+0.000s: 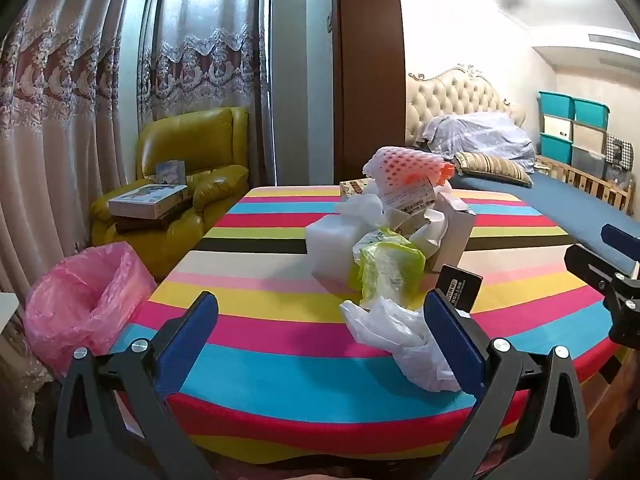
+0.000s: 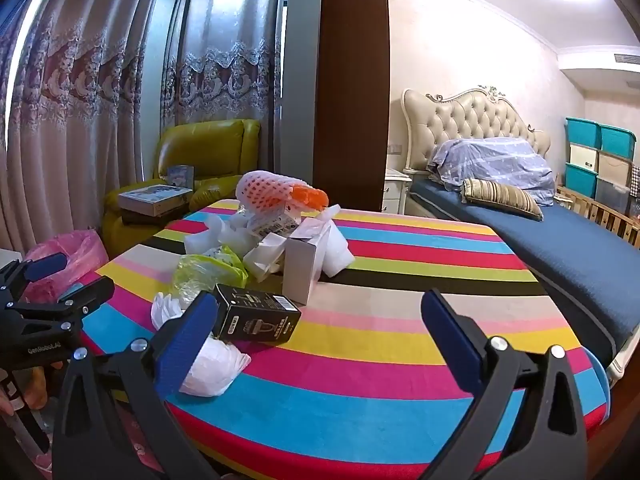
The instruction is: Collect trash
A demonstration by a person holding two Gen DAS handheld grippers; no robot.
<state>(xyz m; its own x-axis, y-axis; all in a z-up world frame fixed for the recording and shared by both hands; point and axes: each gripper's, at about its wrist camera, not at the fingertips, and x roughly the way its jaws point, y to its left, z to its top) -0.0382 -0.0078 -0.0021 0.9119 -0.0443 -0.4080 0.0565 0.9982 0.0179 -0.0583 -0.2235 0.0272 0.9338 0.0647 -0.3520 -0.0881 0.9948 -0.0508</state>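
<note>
Trash pile (image 1: 396,232): bench (image 1: 280,344) centre, pink bag (image 1: 80,300) at nine o'clock. My jaws both apart, empty. Risk: white bag (image 1: 404,340) slipping my pinch.

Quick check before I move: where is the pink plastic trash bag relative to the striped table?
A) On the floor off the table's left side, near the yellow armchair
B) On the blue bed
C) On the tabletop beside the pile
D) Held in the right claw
A: the pink plastic trash bag sits open, low beside the striped table's left edge, in front of the yellow leather armchair.
</note>
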